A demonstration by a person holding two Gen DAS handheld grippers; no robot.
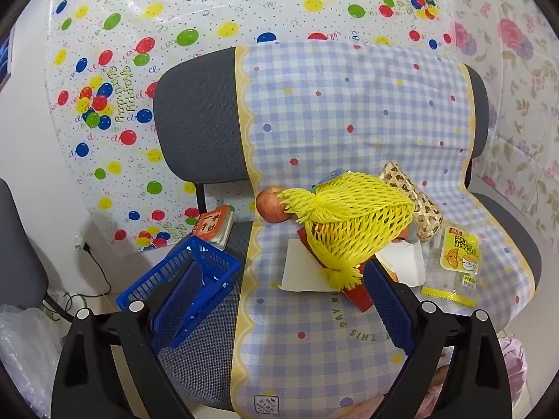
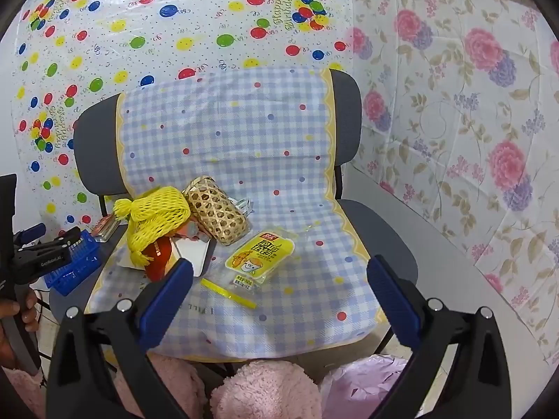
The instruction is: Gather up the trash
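Note:
On a chair seat draped with a checked cloth (image 1: 314,331) lies a heap of litter: a yellow foam fruit net (image 1: 353,227) (image 2: 157,216), a red wrapper (image 1: 360,296) (image 2: 159,256) under it, white paper (image 1: 300,272), an empty yellow-labelled clear packet (image 1: 457,255) (image 2: 260,255) and a torn yellow strip (image 1: 449,296) (image 2: 229,292). An apple (image 1: 270,206) sits behind the net. A woven bamboo basket (image 1: 415,206) (image 2: 218,213) lies on its side. My left gripper (image 1: 283,303) is open, just in front of the heap. My right gripper (image 2: 279,282) is open above the strip and packet.
A blue plastic basket (image 1: 181,289) (image 2: 75,265) stands at the seat's left edge, with a small notebook (image 1: 213,227) behind it. A pink plastic bag (image 2: 363,380) sits below the seat front. Pink fleece sleeves (image 2: 265,387) show at the bottom. A second chair (image 1: 17,244) stands far left.

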